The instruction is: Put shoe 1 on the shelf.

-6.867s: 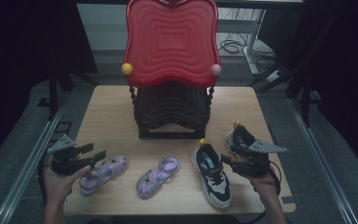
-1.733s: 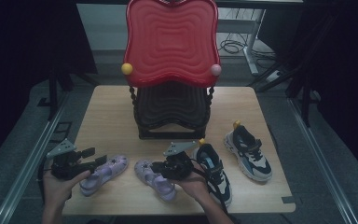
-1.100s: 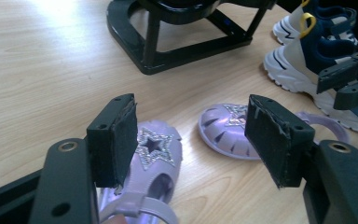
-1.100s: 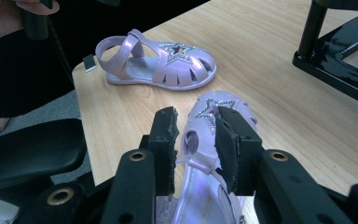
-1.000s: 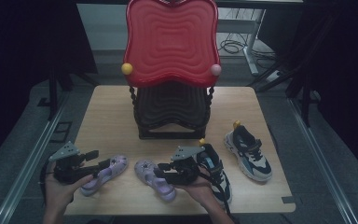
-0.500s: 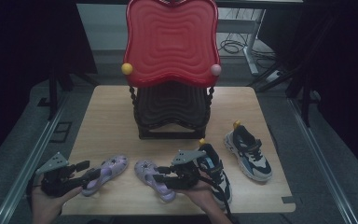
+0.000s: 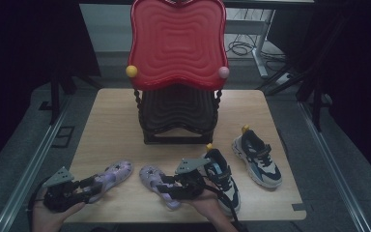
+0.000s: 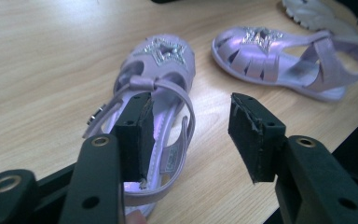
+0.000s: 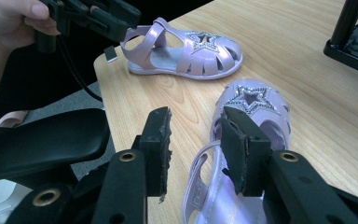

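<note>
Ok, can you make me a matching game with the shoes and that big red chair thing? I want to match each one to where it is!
Things:
1. left purple sandal
2. right purple sandal
3. sneaker with grey toe
4. red chair

Places:
A. farthest right on the table
B. at the left claw
C. back middle of the table
D. at the right claw

Pairs: 1-B, 2-D, 3-A, 4-C

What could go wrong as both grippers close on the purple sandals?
1. The left gripper has been closing with only the left sandal's thin heel strap between its fingers; the strap could fold or slip out.
2. That sandal lies near the table edge and could be nudged off.
3. The right gripper straddles just one side of the right sandal, so it may twist.
</note>
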### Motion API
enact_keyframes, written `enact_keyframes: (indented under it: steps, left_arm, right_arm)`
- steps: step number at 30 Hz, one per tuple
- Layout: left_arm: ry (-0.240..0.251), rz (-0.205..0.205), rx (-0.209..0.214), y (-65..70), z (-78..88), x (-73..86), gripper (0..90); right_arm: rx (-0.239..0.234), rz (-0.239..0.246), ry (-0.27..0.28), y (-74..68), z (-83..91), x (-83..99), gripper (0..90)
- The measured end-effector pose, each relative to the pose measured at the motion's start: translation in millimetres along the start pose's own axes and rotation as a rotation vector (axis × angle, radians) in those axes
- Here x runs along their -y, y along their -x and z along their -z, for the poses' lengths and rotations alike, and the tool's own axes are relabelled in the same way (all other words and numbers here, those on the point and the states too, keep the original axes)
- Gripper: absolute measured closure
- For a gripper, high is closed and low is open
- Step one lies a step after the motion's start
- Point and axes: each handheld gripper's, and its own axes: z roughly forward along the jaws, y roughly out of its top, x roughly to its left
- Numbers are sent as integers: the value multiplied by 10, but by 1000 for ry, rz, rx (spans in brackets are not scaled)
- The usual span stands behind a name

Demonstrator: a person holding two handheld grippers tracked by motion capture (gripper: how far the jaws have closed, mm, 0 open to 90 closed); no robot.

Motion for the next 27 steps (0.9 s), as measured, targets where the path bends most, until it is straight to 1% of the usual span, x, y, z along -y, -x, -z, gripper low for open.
enact_keyframes:
  steps: [5,6,9,10,12,15,16,19,27]
  left_arm:
    - [-42,-21,-9,20,-93,18,546]
    - [-57,-27,-11,24,-128,23,560]
    - [-68,-34,-9,31,-168,26,583]
    - [-80,-37,-10,33,-207,29,606]
    - [-87,-40,-12,33,-222,29,619]
    - [-95,-45,-15,35,-252,32,674]
    - [-96,-47,-14,33,-258,34,674]
    - [-101,-49,-16,35,-273,40,733]
    - [-114,-51,-24,27,-313,56,797]
  right_arm:
    - [-3,-3,-3,-6,3,17,627]
    - [-4,-3,-5,-9,5,24,626]
    - [-3,-2,-7,-11,3,29,626]
    - [-4,-1,-11,-12,-3,34,626]
    - [-4,-1,-13,-12,-6,37,626]
    - [-6,-2,-21,-17,-26,50,626]
    - [-6,-2,-21,-17,-26,50,626]
    - [-7,1,-36,-29,-67,63,622]
    - [-2,1,-62,-50,-98,95,618]
